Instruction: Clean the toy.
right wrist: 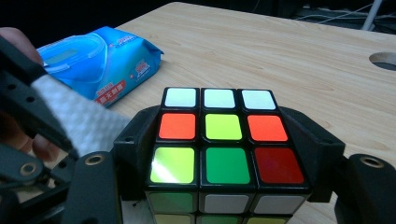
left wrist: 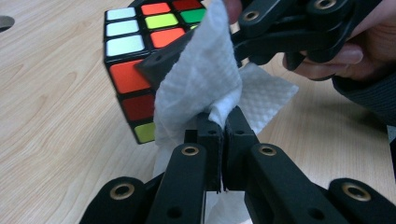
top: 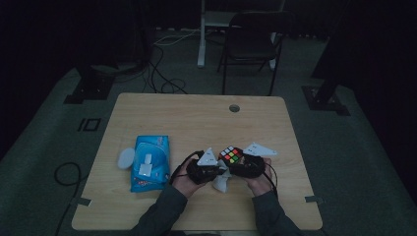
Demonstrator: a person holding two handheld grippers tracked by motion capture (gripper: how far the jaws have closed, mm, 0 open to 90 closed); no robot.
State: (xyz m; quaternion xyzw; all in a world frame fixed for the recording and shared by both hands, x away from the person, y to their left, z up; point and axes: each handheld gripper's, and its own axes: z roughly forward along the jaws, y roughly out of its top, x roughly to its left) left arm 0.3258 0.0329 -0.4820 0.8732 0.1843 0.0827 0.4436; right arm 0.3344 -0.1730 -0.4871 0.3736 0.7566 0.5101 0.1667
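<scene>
A scrambled Rubik's cube is clamped between the jaws of my right gripper, just above the table near its front middle. My left gripper is shut on a white wet wipe. The wipe is bunched in the jaws and drapes against the side of the cube, over the right gripper's near jaw. In the right gripper view the wipe shows at the left, beside the cube.
A blue pack of wet wipes lies on the wooden table to the left, with a white lid beside it. A cable hole is at the back. A chair stands beyond the table.
</scene>
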